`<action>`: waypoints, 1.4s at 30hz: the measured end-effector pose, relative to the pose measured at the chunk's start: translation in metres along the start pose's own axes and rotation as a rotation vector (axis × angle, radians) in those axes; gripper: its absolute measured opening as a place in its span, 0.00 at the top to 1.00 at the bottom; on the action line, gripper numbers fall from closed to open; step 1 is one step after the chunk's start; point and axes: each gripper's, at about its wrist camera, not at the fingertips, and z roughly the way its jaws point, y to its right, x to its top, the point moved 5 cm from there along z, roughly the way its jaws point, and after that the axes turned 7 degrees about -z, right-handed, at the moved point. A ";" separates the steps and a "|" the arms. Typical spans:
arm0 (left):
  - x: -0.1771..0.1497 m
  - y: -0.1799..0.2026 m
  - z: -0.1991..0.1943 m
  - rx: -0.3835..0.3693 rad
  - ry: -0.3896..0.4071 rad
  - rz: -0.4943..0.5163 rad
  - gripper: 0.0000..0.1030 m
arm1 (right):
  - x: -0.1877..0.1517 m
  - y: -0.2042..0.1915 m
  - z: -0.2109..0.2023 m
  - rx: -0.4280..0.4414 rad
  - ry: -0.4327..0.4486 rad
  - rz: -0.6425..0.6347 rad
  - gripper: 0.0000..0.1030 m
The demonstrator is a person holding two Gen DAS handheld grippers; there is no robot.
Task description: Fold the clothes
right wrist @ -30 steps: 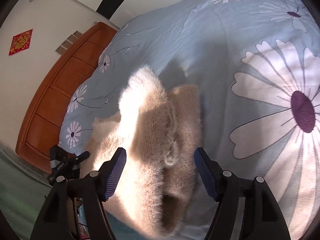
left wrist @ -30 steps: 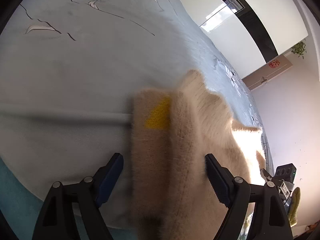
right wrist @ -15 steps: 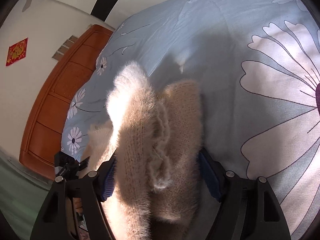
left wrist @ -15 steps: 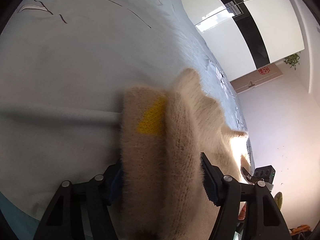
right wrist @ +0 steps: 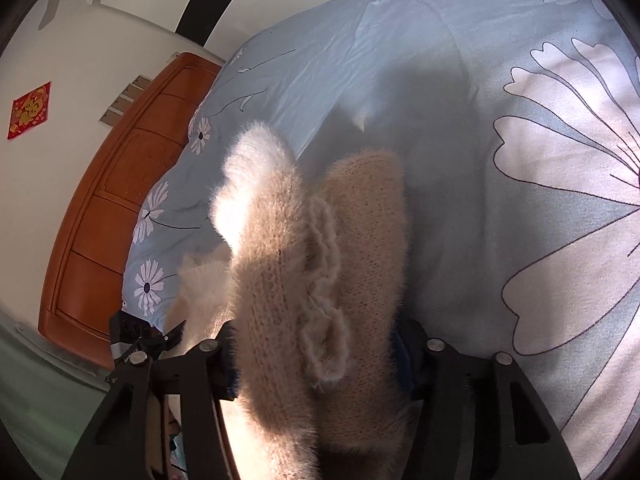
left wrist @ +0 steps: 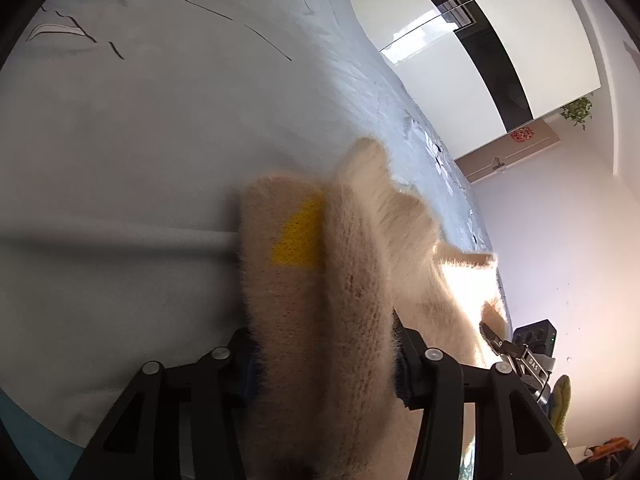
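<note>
Both grippers, left gripper (left wrist: 324, 364) and right gripper (right wrist: 316, 356), clamp fuzzy sweater (right wrist: 280, 264) (yellow patch (left wrist: 298, 238), no text).

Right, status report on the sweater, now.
Left gripper shut on the sweater. Right gripper shut on the sweater too. Sweater bunched between both, above the floral bedspread. Nothing in the way.

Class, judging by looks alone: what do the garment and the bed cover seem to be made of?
Sweater: probably fuzzy knitted wool or acrylic; visible stitch rows, haloed fibres, matte cream.
Bed cover: likely smooth woven cotton; fine creases, a printed flower pattern, slight sheen.
</note>
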 end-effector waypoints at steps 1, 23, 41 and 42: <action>0.000 0.001 -0.002 -0.004 0.007 -0.001 0.56 | 0.000 -0.002 -0.002 0.000 0.003 -0.003 0.53; -0.086 0.062 -0.138 -0.100 0.047 0.126 0.62 | -0.055 -0.106 -0.132 0.010 0.032 -0.131 0.63; -0.182 0.332 -0.135 -0.275 0.004 0.438 0.62 | -0.051 -0.096 -0.410 -0.034 0.311 -0.210 0.63; -0.191 0.350 -0.129 -0.294 -0.010 0.451 0.62 | -0.048 -0.089 -0.432 -0.051 0.330 -0.208 0.63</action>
